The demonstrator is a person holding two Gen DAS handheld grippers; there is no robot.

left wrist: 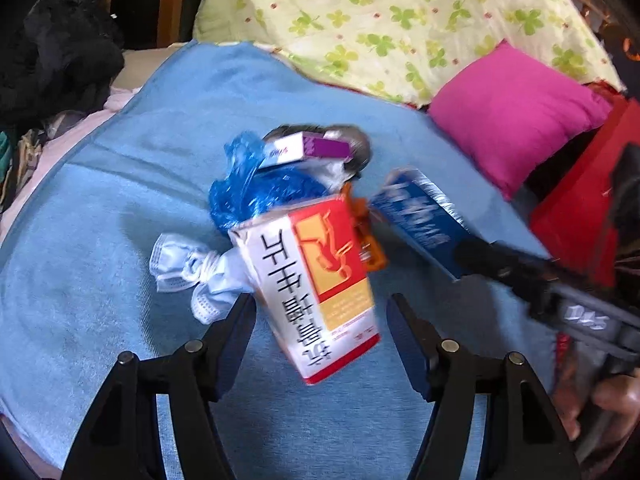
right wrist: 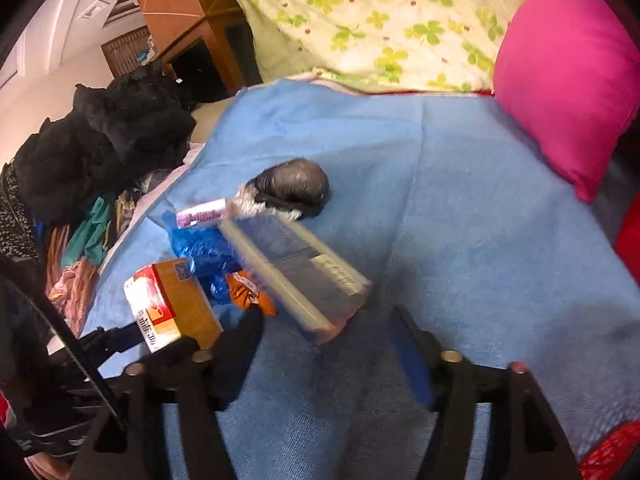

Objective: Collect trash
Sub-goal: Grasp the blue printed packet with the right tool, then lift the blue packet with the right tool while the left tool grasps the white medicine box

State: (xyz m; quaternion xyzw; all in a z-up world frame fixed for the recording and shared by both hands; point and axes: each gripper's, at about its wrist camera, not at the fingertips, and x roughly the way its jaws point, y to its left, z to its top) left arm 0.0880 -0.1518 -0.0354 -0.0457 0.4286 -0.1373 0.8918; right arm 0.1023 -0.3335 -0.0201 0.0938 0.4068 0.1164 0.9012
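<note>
A heap of trash lies on the blue blanket (left wrist: 120, 200). It holds a red and white carton (left wrist: 312, 288), a blue plastic bag (left wrist: 260, 192), knotted white masks (left wrist: 188, 272), a purple and white box (left wrist: 308, 148), an orange wrapper (left wrist: 370, 240) and a black bag (right wrist: 292, 188). My left gripper (left wrist: 320, 300) straddles the carton's near end, open, with blanket showing by the right finger. A blurred blue box (left wrist: 420, 216) lies tilted ahead of my right gripper (right wrist: 326, 314). That gripper is open, with gaps on both sides of the box (right wrist: 304, 280).
A pink pillow (left wrist: 516, 112) and a clover-print quilt (left wrist: 400, 20) lie at the back right. Dark clothes (right wrist: 112, 144) are piled along the blanket's left edge. A red bag (left wrist: 576, 208) sits at the right. A person's hand (left wrist: 612, 396) holds the right gripper's handle.
</note>
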